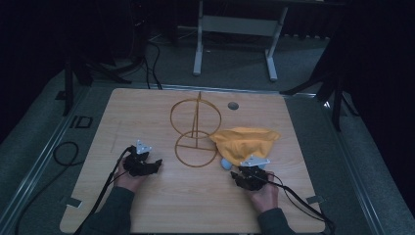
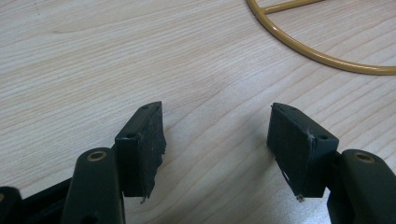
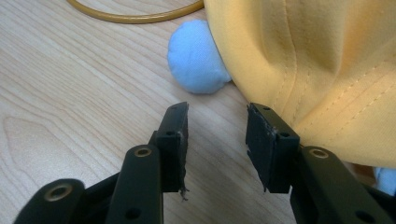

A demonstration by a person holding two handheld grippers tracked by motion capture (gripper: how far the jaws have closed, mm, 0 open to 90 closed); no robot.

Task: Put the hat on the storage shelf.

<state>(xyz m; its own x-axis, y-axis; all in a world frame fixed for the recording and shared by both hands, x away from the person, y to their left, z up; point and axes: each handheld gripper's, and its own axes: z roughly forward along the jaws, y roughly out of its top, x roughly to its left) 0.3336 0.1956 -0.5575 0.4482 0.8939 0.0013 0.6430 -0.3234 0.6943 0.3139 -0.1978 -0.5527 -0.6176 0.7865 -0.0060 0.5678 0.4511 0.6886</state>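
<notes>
Far left of the high view: left gripper [image 1: 155,164] resting low on the wooden table [image 1: 147,112], jaws well apart with nothing but bare wood between them in the left gripper view, a curve of the gold wire stand [image 2: 322,56] lying ahead and to one side. Best kept there for now, parked and empty, ready to steady the stand only if the cloth drags on it. Centre of the table: the wire stand [image 1: 195,129], an upright ring on a post above a flat ring base, the base ring touching or just overlapped by the edge of the yellow hat [image 1: 244,142]. Right of that: the hat slumped on the table, soft and crumpled, with a pale blue pompom [image 1: 226,163] peeking out at its near edge. Further right and nearer: right gripper [image 1: 248,172], jaws partly apart and clamped on nothing, the hat's stitched hem [image 3: 327,116] just beside the right-hand jaw in the right gripper view, the blue pompom [image 3: 196,58] ahead on bare wood. Likely step: taking hold of the hat, probably to hang it on the stand. Advisable to slide the jaws sideways so the hem sits squarely between the pads, to bite the stitched edge rather than loose cloth, to close fully before lifting, and to lift straight up so that the fabric clears the base ring without tipping the stand.
</notes>
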